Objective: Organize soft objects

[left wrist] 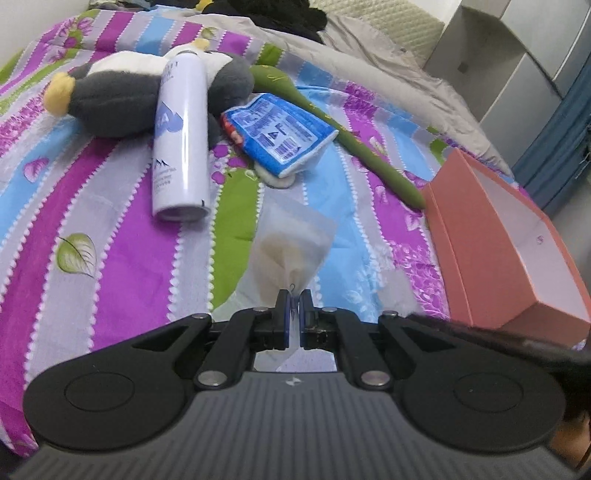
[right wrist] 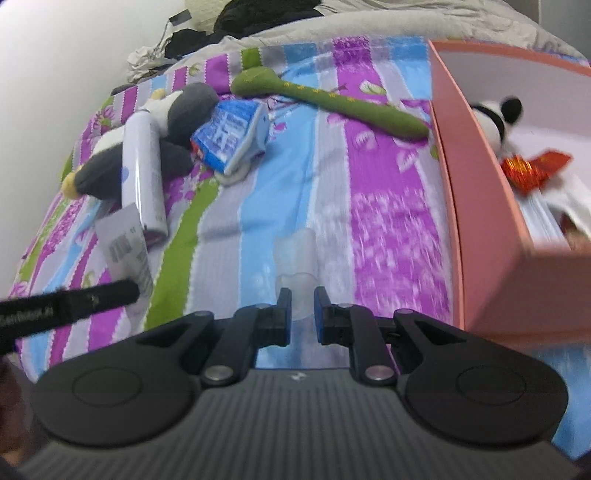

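Note:
My left gripper [left wrist: 294,300] is shut on the corner of a translucent white pouch [left wrist: 295,236], held above the striped bedspread [left wrist: 122,258]; the pouch also shows in the right wrist view [right wrist: 125,243]. My right gripper [right wrist: 302,301] is shut on a small clear plastic bottle [right wrist: 295,254]. A grey-and-white plush penguin [left wrist: 122,92], a blue tissue pack [left wrist: 280,133] and a green plush snake [left wrist: 354,144] lie farther back on the bed. A pink box [right wrist: 480,206] at the right holds a plush panda [right wrist: 495,114].
A white spray can [left wrist: 181,147] lies across the penguin. The pink box [left wrist: 509,243] stands to the right of my left gripper. Black clothes [right wrist: 258,18] and a grey blanket [left wrist: 388,66] lie at the far end of the bed. A red-gold packet [right wrist: 532,170] is in the box.

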`<state>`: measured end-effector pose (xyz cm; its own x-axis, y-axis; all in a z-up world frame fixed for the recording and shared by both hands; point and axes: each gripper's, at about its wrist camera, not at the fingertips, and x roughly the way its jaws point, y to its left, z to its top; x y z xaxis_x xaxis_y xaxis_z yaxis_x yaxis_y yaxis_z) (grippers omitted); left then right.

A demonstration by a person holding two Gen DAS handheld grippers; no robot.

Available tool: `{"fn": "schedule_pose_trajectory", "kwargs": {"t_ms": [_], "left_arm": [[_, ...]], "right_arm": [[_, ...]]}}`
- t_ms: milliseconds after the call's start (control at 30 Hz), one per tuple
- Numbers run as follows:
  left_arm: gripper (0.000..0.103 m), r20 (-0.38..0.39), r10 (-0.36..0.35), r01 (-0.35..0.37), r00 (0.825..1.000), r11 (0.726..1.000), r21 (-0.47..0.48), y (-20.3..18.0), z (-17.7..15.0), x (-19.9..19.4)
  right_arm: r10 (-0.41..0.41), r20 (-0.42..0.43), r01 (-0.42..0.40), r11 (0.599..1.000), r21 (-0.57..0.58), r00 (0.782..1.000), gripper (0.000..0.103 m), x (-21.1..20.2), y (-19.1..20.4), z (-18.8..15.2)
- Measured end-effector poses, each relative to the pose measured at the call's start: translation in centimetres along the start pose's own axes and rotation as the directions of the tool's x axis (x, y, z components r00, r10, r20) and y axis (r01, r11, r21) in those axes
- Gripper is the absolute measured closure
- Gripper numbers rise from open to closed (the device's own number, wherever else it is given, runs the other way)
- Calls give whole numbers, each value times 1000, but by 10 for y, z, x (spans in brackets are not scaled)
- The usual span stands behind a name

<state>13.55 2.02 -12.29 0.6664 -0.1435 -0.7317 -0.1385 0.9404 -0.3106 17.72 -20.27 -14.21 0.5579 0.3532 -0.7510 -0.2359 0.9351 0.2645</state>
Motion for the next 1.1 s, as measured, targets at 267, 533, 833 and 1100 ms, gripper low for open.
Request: {"fn": "schedule_pose_trajectory", "kwargs": {"t_ms": [267, 533, 833, 1100], "left_arm": [[78, -3, -42, 42, 999, 999, 19, 6, -18, 16], [51, 32, -109, 108, 994, 993, 47, 11, -28, 11], [46, 46, -113, 110, 992, 991, 71, 22, -18, 33], [43, -12, -99, 99, 995, 974, 205, 9, -18, 60]], "right_arm": [[0, 11, 0, 1000, -18, 1000, 80, -5, 5, -26], [-29, 57, 34, 996, -80, 998, 73, -13, 9, -35], [-40, 118, 48, 996, -73, 992, 74, -4, 10, -33], [-36, 123, 38, 999, -15, 992, 74, 13, 5, -30]]}}
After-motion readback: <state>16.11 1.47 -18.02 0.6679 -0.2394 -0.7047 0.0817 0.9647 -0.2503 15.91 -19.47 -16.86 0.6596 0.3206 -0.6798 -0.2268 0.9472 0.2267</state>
